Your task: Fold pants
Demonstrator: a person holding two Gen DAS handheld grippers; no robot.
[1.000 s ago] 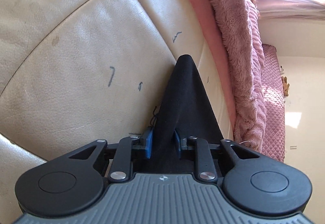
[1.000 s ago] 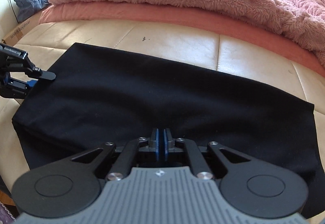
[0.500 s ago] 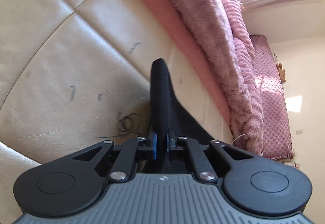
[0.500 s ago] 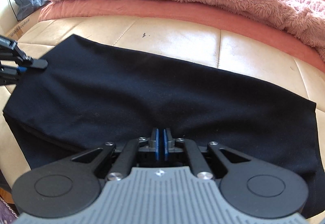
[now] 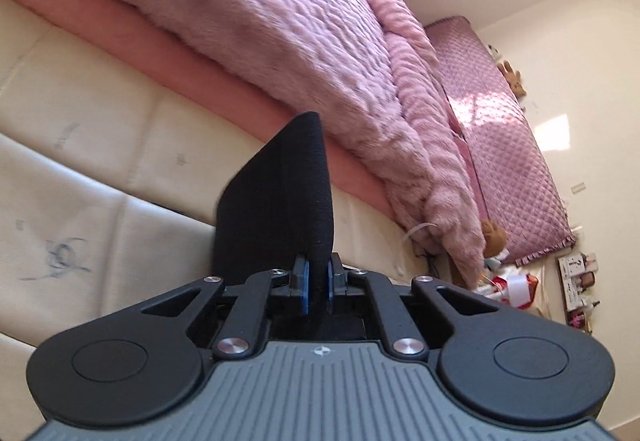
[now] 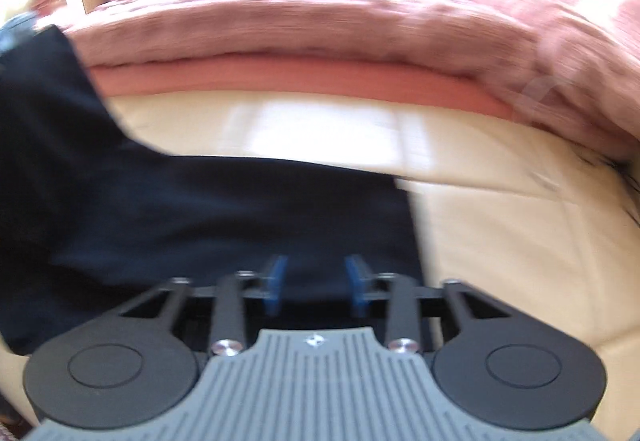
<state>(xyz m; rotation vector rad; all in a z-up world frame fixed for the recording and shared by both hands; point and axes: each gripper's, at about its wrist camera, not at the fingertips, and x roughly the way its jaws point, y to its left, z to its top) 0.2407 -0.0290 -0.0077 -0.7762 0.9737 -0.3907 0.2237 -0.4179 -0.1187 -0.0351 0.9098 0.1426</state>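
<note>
**Black pants being held up at one end over the cream cushions**

A fold of the black pants [image 5: 280, 201] is being clamped between the blue pads of the left gripper [image 5: 316, 281], its jaws pressed together on the cloth, which is being held upright above the cream cushions [image 5: 100, 169]. The right gripper [image 6: 316, 283] is being held with its jaws apart over the pants [image 6: 200, 209], nothing being gripped. Pink blankets [image 5: 260, 13] are being seen behind.
</note>
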